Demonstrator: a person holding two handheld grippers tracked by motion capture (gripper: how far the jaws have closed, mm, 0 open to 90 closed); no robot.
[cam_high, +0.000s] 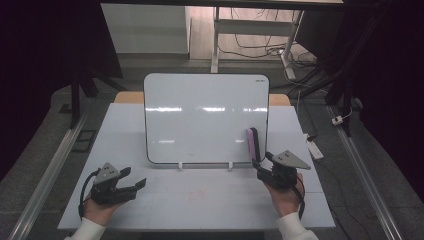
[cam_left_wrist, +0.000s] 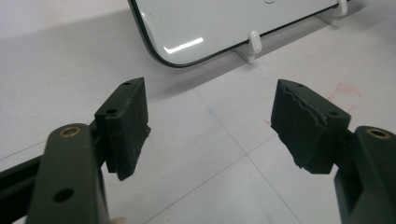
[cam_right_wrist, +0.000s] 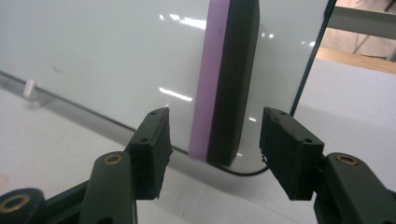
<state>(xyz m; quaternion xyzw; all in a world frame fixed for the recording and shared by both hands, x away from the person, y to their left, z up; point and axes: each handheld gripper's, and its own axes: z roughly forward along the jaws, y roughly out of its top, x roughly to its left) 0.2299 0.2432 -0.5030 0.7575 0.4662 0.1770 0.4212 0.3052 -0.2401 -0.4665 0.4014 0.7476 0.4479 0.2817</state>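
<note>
Right gripper view: eraser (cam_right_wrist: 224, 79) stuck upright on whiteboard (cam_right_wrist: 107, 56), lower right. Right gripper (cam_right_wrist: 212, 149) jaws wide, pads clear of it; back off straight w/o nudging. Left gripper (cam_high: 131, 182) half-open, empty.

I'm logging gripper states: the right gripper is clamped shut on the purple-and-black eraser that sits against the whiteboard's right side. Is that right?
Not quite. The right gripper is open: in the right gripper view its jaws stand apart on either side of the eraser with gaps showing, not pressing it. The rest holds: the eraser sits against the right side of the whiteboard.
</note>
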